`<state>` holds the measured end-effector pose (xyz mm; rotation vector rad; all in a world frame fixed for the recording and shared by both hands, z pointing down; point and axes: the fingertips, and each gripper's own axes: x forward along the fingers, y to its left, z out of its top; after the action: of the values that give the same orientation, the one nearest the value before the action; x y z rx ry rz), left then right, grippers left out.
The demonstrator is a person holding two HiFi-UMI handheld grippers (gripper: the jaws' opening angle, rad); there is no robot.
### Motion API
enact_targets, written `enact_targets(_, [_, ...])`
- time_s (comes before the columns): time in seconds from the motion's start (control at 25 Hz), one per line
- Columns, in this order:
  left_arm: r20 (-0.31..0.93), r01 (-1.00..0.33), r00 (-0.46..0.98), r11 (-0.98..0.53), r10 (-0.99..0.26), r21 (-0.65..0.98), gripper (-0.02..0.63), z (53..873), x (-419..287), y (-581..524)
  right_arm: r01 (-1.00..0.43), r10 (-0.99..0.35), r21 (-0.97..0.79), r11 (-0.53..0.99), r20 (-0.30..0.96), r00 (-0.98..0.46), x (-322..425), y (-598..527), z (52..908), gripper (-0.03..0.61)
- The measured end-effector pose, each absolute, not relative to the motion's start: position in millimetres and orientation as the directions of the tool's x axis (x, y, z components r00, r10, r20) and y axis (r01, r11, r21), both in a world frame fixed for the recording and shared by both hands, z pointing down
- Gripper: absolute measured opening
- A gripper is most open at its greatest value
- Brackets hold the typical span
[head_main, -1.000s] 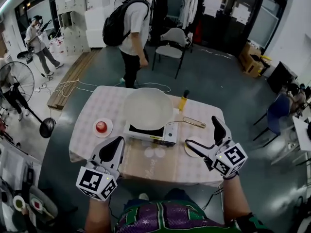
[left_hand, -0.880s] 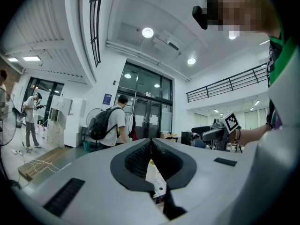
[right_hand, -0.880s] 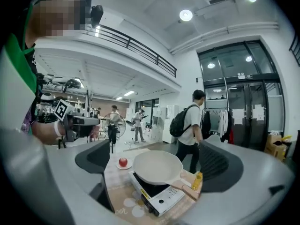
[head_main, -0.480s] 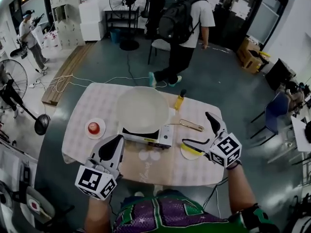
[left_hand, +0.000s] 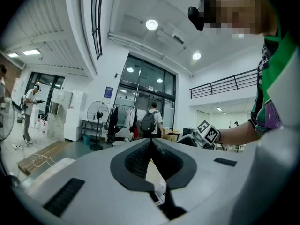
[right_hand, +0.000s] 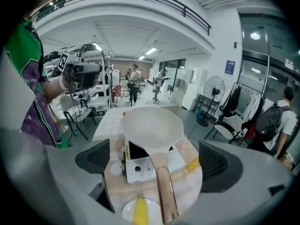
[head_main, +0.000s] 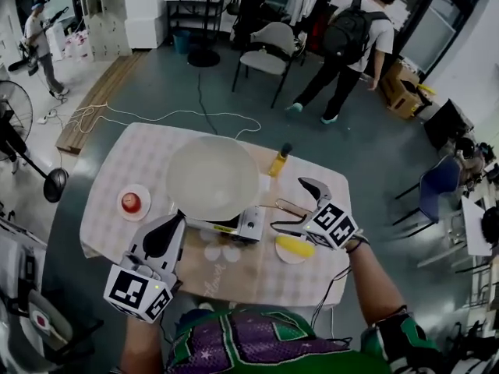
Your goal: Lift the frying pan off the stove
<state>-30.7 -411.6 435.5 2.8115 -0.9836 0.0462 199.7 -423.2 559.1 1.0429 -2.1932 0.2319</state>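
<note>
Hovering toward the table's right edge with the right claw, jaws wide apart, the frying pan's handle lying between them. Pan resting on the stove mid-table. Left claw closed on nothing, near the front edge.

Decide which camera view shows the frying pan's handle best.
The right gripper view: the handle runs large and unobstructed toward the camera between the open jaws. The head view shows it small. The left gripper view shows none of it.
</note>
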Motion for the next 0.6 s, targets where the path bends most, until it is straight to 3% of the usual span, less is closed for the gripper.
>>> enact_targets(0.6, [0.168,-0.670,0.743,-0.720,-0.648,0.180,0.023,468.8,-33.3,-438.1,-0.639,-0.265,-0.061,0.767,0.876,-0.402,204.7,-448.3,689.2,0.584])
